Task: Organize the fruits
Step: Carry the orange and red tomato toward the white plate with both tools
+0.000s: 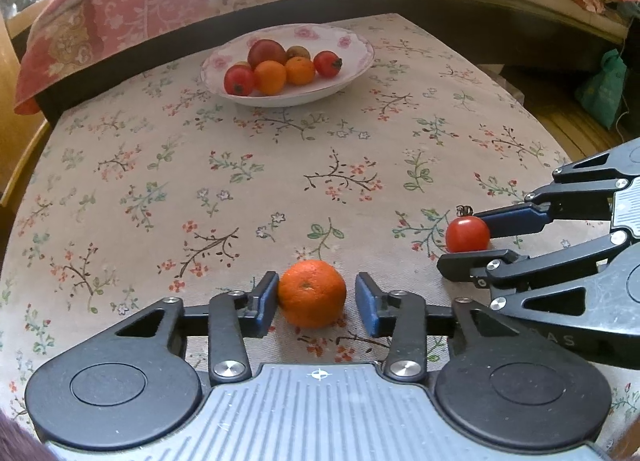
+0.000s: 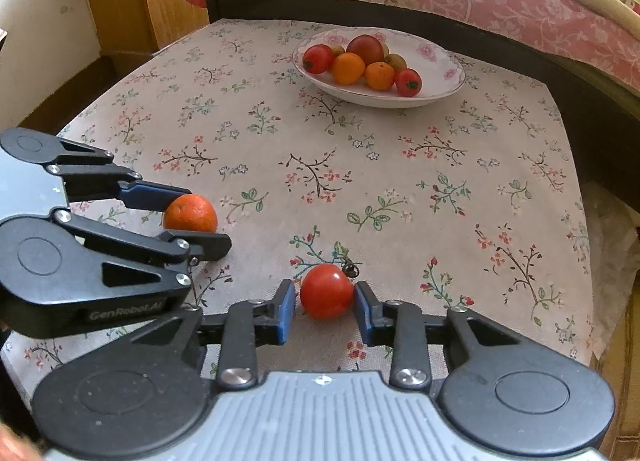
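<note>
Near edge of the table (image 1: 168, 181): the left gripper (image 1: 316, 301) stands partly open around the orange (image 1: 312, 293), left pad touching, right pad just clear. Beside it, toward the right edge, the right gripper (image 2: 325, 303) brackets the tomato (image 2: 326, 292), right pad touching, left pad barely apart. Neither fruit is lifted. The cloth's middle lies bare. Near the far edge sits the bowl (image 1: 352, 45), holding tomatoes and oranges.
</note>
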The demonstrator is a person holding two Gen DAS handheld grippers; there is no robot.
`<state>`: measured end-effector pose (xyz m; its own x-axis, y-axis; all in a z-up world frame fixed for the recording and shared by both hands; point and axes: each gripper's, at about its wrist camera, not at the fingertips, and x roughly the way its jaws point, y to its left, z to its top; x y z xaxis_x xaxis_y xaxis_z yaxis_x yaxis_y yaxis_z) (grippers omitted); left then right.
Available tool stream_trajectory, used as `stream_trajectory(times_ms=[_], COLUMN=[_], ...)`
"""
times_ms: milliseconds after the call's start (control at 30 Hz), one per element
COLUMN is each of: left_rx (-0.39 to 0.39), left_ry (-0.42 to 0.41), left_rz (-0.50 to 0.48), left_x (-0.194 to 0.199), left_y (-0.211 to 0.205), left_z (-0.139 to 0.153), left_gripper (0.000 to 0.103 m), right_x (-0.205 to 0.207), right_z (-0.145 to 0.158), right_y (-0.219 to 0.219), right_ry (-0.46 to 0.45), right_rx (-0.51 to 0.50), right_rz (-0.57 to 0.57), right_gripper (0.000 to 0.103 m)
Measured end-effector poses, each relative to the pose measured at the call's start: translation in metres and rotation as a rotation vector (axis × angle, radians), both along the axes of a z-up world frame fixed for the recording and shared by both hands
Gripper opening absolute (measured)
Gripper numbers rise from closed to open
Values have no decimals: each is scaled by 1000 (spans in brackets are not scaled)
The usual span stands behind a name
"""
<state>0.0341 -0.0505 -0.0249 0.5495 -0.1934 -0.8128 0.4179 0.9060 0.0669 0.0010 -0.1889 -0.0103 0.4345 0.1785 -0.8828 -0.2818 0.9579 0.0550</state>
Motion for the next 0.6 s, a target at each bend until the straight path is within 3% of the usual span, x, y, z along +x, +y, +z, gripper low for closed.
stream_trajectory(times_ms=[600], left_rx=[0], left_ry=[-15], left_rz=[-12], left_x=[-2], left_y=[-3], left_z=[7], left_gripper=[43], right_x=[2], right_z=[7], right_y=[1], right_ry=[-20], right_rx=[7], right_rz=[-13], right_gripper=[31])
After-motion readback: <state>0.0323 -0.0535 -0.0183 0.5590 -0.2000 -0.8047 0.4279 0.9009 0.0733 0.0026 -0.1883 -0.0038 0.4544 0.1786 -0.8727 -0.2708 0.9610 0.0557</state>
